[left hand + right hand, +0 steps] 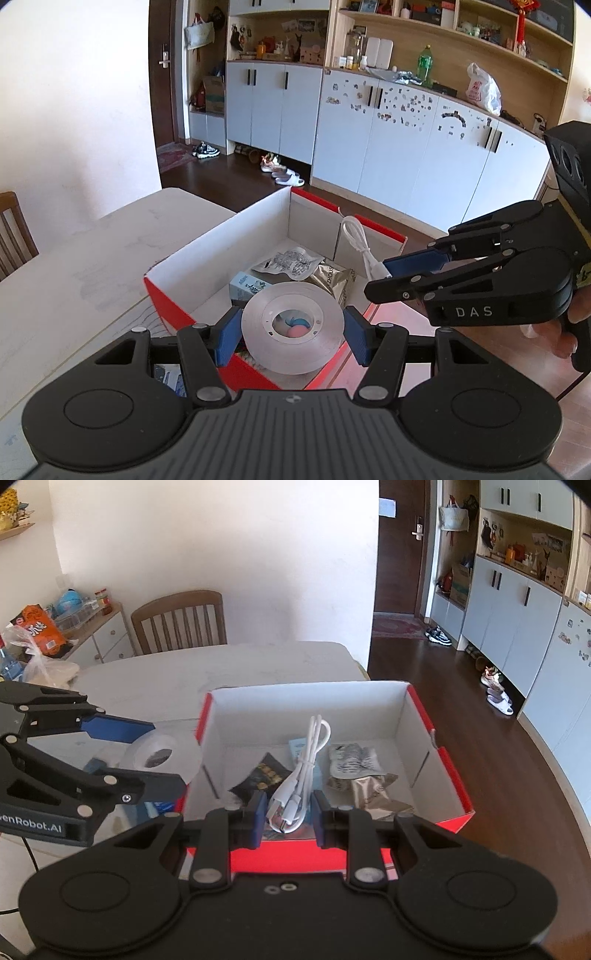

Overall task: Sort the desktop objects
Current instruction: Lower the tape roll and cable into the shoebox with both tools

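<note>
My left tongs (291, 334) are pinching a roll of clear tape (291, 328), one blue pad (227, 338) pressed against each side of the roll, and I see it held over the near edge of the red box (166, 299). From the right wrist view the same roll (162, 757) sits just outside the box's left wall (201, 731), above the pale counter (221, 664). My right tongs (288, 818) are pinching a coiled white cable (299, 775) by its plug end, with the loop standing up over the open box. Inside the box lie a grey printed pouch (352, 762), a crumpled gold packet (373, 788), a dark packet (264, 775) and a pale blue carton (245, 288), all on the white floor of the box. A wooden chair (181, 622) stands at the far side of the counter.
</note>
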